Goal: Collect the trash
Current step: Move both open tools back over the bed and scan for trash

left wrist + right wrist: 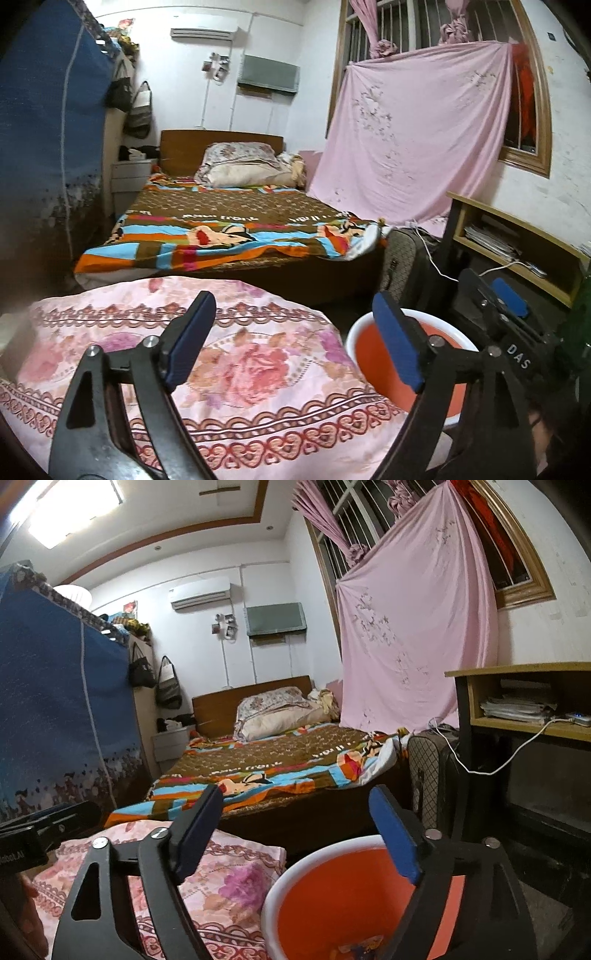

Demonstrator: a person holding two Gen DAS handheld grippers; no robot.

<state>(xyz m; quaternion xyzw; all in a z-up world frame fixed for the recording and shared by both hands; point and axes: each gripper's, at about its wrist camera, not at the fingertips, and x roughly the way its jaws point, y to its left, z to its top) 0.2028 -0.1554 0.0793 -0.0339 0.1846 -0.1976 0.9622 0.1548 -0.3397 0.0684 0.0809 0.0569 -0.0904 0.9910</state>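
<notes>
Standing upright, orange bin (332, 904) (wrapper apparently inside).

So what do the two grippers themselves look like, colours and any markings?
Both the left gripper and the right gripper have black angular frames with silver bolts and two fingers with blue ribbed pads. White letters "DAS" mark the right gripper's body.

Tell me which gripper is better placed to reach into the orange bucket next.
Right. The right gripper hangs open with the white-rimmed orange plastic bucket directly below its fingers, while the left gripper, also open, sits mostly over the pink floral cloth.
</notes>
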